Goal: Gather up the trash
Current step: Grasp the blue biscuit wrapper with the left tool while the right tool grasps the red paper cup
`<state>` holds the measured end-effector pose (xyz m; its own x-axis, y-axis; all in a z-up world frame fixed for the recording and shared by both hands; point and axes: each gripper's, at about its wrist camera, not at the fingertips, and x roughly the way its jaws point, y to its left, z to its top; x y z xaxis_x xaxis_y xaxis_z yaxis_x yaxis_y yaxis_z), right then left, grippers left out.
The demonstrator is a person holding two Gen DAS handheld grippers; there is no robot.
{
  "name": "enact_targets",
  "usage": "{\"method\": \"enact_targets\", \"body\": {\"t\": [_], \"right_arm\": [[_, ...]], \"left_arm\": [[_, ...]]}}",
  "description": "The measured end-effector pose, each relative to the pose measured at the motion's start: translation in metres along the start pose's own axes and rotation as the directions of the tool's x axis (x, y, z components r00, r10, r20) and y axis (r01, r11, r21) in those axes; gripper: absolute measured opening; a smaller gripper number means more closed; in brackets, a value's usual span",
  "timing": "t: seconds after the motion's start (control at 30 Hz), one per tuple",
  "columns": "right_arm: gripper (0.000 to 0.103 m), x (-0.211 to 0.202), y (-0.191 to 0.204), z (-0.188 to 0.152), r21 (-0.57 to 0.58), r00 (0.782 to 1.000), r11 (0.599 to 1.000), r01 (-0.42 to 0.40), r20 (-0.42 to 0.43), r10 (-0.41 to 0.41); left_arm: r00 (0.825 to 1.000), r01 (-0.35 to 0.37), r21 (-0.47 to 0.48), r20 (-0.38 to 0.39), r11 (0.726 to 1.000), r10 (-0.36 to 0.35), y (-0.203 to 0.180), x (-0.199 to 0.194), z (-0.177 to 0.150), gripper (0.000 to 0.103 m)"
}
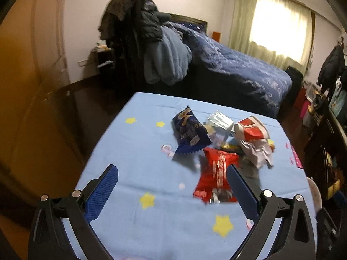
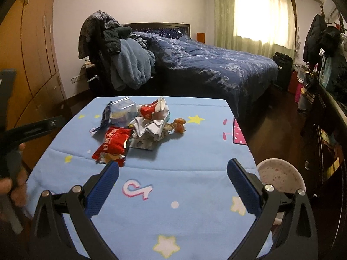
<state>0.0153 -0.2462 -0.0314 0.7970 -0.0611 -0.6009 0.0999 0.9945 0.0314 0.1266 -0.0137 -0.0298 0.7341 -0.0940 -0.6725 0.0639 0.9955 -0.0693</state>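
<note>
A table (image 2: 195,151) under a light blue star-print cloth fills the lower half of both views, with a bed (image 2: 216,65) behind it. Near the middle of the cloth the trash sits in one loose heap: a dark blue bag (image 1: 188,132), a red wrapper (image 1: 216,171), a red-and-white cup (image 1: 251,130) on its side, crumpled white paper (image 2: 149,130), a clear box (image 2: 122,108) and a small brown scrap (image 2: 179,125) just beside the pile. A pale round bin or stool (image 2: 282,177) shows off the table's right edge; which it is cannot be told.

The left gripper (image 1: 173,186) hangs over the near cloth with its jaws spread wide and nothing between them; its right finger overlaps the red wrapper in view, though contact cannot be confirmed. The right gripper (image 2: 173,182) is likewise wide open and empty, short of the heap. A hand (image 2: 13,186) grips the left tool at the frame edge.

The step in hand appears to be the first pick, most likely the red wrapper, the nearest piece. To do it well, the left gripper should shift right until the wrapper lies centred between the fingers, drop low to the cloth, and close across the crinkled middle rather than a corner, so the foil does not slip. Pinching the cloth along with it is the main risk.
</note>
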Motion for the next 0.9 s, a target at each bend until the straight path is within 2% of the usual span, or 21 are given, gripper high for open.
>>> {"method": "enact_targets", "body": {"t": [0.03,0.1,0.17,0.27,0.47,0.6,0.73,0.9], "right_arm": [[0.100,0.004,0.000,0.001,-0.001,1.000,1.000,0.005,-0.004,-0.005],[0.100,0.013,-0.001,0.004,-0.007,1.000,1.000,0.006,-0.010,-0.006],[0.100,0.021,-0.001,0.006,-0.013,1.000,1.000,0.010,-0.022,-0.011],[0.099,0.031,-0.001,0.009,-0.019,0.999,1.000,0.007,-0.033,-0.007],[0.099,0.043,-0.003,0.017,-0.031,0.999,0.999,0.016,-0.034,-0.017],[0.100,0.048,-0.007,0.023,-0.040,0.999,0.999,0.026,-0.032,-0.027],[0.100,0.049,-0.009,0.025,-0.042,0.999,0.999,0.026,-0.027,-0.027],[0.100,0.051,-0.011,0.025,-0.026,0.999,1.000,0.014,-0.036,-0.015]], "left_arm": [[0.999,-0.033,0.011,-0.022,0.999,0.033,-0.004,0.016,0.005,0.099],[0.999,-0.039,0.036,-0.035,0.999,0.040,-0.010,0.037,0.012,0.099],[0.994,-0.086,0.062,-0.057,0.994,0.089,-0.017,0.059,0.018,0.099],[0.991,-0.110,0.083,-0.070,0.990,0.116,-0.025,0.085,0.024,0.099],[0.989,-0.078,0.089,-0.121,0.993,0.089,-0.034,0.120,0.030,0.099],[0.990,-0.038,0.072,-0.134,0.997,0.048,-0.035,0.122,0.029,0.099],[0.996,0.019,0.049,-0.091,0.999,-0.014,-0.032,0.102,0.030,0.099],[0.994,-0.019,0.086,-0.110,0.996,0.029,-0.040,0.114,0.033,0.099]]}}
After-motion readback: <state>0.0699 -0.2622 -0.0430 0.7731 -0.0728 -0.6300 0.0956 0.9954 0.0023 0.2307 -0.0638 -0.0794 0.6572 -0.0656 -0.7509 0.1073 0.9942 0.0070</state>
